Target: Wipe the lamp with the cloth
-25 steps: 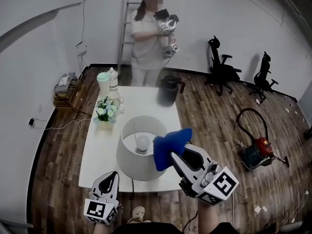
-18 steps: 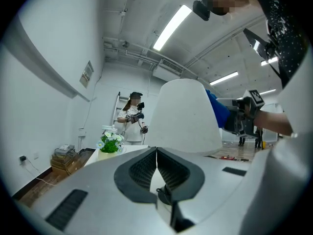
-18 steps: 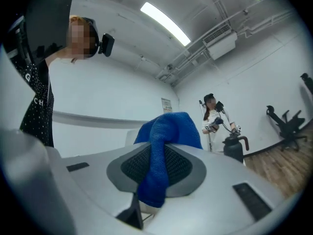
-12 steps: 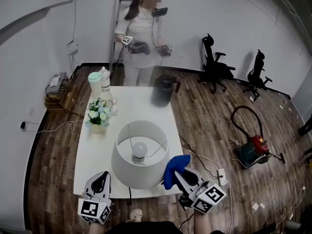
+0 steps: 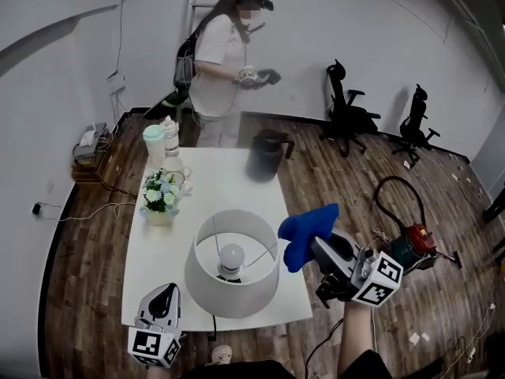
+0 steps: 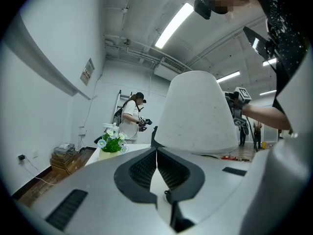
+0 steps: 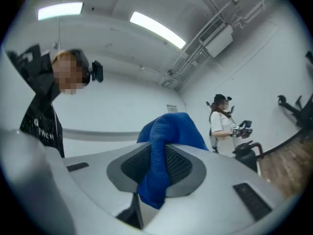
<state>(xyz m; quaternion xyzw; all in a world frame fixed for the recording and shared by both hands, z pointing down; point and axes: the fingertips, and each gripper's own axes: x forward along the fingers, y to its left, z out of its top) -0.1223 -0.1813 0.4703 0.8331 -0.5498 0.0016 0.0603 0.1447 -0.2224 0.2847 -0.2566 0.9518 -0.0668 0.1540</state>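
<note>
Nearest the wearer, the left gripper [image 5: 166, 292] sits low at the near edge of the white rectangular table [image 5: 225, 172], its marker cube towards the body and its ribbed black pads [image 6: 146, 166] pressed together with nothing between them. It points at the base of the white fabric lamp [image 5: 234, 287], whose smooth conical shade fills that gripper's view. Through the shade's open top a round bulb [image 5: 231, 253] shows inside a thin wire frame. To the right, a bare forearm [image 5: 355, 339] reaches out and the right gripper [image 5: 322, 251] is lifted and tipped upward, clenched on the blue knitted cloth [image 5: 306, 231]. The cloth bunches above the jaws and a soft fold hangs down between the pads, close beside the shade's right rim. Further along the table stands a small pot of white and pale blue flowers [image 5: 161, 196], then a pale green cylinder [image 5: 155, 142] beside a clear bottle [image 5: 170, 136], and a dark jug with a handle [image 5: 263, 155] at the far end. Off right on the wood plank floor [image 5: 331, 184] lies a red vacuum cleaner [image 5: 410, 247]. By the far wall a person in a white top [image 5: 217, 61] holds grippers, with two black office chairs [image 5: 345, 109] to the right.
</note>
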